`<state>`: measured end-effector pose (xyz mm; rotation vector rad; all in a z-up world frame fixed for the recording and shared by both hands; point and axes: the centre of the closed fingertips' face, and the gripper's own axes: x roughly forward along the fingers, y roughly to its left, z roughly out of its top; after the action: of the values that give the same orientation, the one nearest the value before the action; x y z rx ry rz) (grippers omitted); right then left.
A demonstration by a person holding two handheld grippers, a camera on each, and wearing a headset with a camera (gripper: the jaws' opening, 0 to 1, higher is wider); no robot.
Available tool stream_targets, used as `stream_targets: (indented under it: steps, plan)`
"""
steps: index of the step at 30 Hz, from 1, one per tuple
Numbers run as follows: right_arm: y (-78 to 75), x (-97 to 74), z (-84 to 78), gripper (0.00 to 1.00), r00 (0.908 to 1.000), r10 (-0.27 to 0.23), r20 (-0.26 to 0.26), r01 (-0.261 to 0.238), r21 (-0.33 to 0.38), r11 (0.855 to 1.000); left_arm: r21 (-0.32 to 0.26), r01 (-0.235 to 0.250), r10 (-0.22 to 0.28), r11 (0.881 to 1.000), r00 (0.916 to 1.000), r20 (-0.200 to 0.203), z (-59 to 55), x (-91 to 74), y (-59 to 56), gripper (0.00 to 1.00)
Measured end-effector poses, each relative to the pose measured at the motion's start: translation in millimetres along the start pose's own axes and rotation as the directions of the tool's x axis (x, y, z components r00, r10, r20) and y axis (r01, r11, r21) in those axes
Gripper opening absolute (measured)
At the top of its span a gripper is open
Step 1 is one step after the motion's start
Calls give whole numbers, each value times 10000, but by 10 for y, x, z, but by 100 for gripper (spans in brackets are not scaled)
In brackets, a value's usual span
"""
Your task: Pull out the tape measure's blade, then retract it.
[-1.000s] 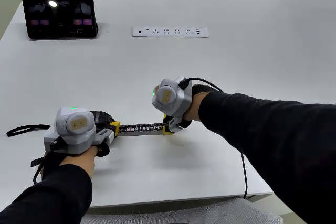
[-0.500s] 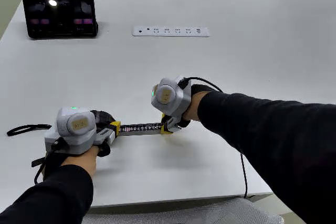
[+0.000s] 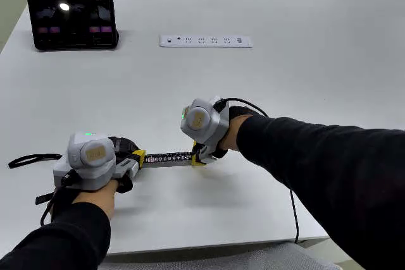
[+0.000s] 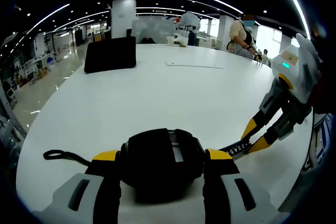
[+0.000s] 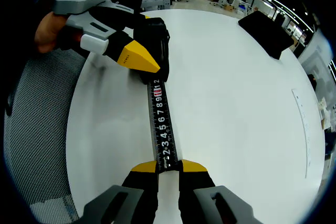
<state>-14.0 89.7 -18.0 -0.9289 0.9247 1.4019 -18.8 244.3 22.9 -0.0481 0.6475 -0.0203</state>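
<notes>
A black tape measure case (image 4: 163, 158) lies on the white table, and my left gripper (image 4: 164, 157) is shut on it from both sides. In the head view the case (image 3: 124, 147) sits at the lower left under my left gripper (image 3: 130, 159). Its blade (image 5: 161, 127), printed with numbers, runs a short way out along the table to my right gripper (image 5: 168, 167), which is shut on the blade's tip. The blade (image 3: 168, 156) spans between the two grippers, with the right gripper (image 3: 197, 156) at its right end. A black wrist strap (image 3: 28, 156) trails left from the case.
A dark tablet (image 3: 71, 19) stands at the far left of the table (image 3: 285, 74) and a white power strip (image 3: 205, 41) lies at the far middle. A cable (image 3: 292, 200) hangs off the front edge by my right arm. People stand in the background of the left gripper view.
The right gripper has drifted slightly left toward the case, so the exposed blade is a little shorter. The left gripper stays on the case.
</notes>
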Motion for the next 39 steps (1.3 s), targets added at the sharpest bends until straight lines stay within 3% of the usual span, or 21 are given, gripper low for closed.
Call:
stream_targets:
  steps: [16,21,39]
  plan:
    - [15,27,81,11,9998,15,196,-13,-123,9999,-265,135,-135,9996,9999,-2,-7,-9,11,58]
    - [32,44,105,11,9995,148,285,-129,-670,9977,-250,155,-155,9996,9999,14,-3,-30,-1,58]
    - [44,65,172,11,9991,191,371,-171,-527,9985,-152,147,-147,9998,9999,-1,5,-56,-18,58]
